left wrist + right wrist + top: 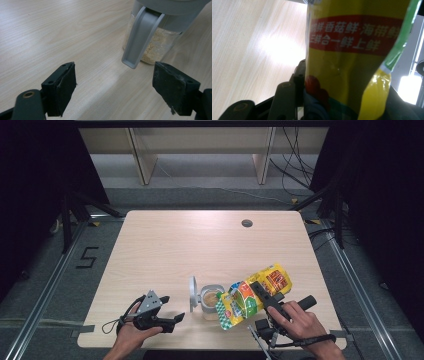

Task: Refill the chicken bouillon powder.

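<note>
A clear jar (212, 300) of beige granules stands near the table's front edge, its grey lid (193, 293) flipped up on its left side. Over the jar's right rim tilts a yellow and green seasoning bag (252, 296), its lower end at the jar's mouth. My right gripper (257, 290) is shut on this bag; in the right gripper view the bag (352, 62) stands between the black jaws. My left gripper (171, 309) rests on the table left of the jar, open and holding nothing. In the left gripper view the jar (156, 48) and its grey lid latch (141, 37) sit just beyond the gripper (115, 87).
The wooden table (200, 245) has a round cable hole (247, 223) at its far right. Dark stands and cables surround the table on the grey floor.
</note>
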Tool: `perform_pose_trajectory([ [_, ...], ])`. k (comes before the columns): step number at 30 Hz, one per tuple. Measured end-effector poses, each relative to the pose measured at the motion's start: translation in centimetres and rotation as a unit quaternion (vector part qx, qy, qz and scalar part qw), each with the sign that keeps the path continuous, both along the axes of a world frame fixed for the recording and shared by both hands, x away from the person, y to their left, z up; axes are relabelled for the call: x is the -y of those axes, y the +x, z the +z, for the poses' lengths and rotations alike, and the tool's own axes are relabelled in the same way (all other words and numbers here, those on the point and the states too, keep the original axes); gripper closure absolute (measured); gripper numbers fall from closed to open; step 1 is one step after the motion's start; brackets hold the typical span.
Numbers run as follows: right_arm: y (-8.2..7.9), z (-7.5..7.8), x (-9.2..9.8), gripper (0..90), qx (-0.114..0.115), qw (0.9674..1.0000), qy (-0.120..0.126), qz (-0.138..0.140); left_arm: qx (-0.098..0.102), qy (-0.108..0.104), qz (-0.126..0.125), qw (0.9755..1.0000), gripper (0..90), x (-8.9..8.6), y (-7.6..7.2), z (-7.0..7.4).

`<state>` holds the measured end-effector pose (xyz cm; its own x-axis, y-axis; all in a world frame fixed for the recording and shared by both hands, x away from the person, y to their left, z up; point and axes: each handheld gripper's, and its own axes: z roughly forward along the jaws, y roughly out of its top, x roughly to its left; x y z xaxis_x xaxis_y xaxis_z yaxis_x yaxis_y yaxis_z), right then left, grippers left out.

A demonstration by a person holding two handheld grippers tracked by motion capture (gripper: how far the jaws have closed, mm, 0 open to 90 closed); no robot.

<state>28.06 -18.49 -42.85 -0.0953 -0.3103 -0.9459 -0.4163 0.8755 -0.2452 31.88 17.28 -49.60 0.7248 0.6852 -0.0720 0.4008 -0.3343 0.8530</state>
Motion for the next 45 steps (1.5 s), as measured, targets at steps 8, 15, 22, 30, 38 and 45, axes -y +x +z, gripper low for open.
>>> perform_pose_trajectory([
  [8,0.1,-0.2,-0.2,57.8,0.003,0.9998,-0.012,0.013,0.000,0.000,0.000,1.0000,18.8,0.0,0.0,0.0],
  [15,-0.1,0.0,-0.2,57.9,0.005,0.9999,-0.016,-0.001,0.000,0.000,0.000,1.0000,18.8,0.0,0.0,0.0],
  [22,0.0,0.1,-0.2,57.9,0.005,0.9996,-0.029,-0.001,0.000,-0.004,0.002,1.0000,18.8,0.0,0.0,0.0],
  [30,0.2,-0.3,0.1,58.0,-0.027,0.9993,0.024,-0.009,0.000,-0.001,0.000,1.0000,18.8,0.0,0.0,0.0],
  [38,0.3,-0.9,0.7,58.3,-0.074,0.9929,0.092,-0.013,0.000,0.000,-0.002,1.0000,18.8,0.1,0.0,0.0],
  [45,1.2,-1.5,1.9,59.2,-0.107,0.9818,0.157,-0.010,0.000,0.002,0.002,1.0000,18.8,0.0,0.0,0.0],
])
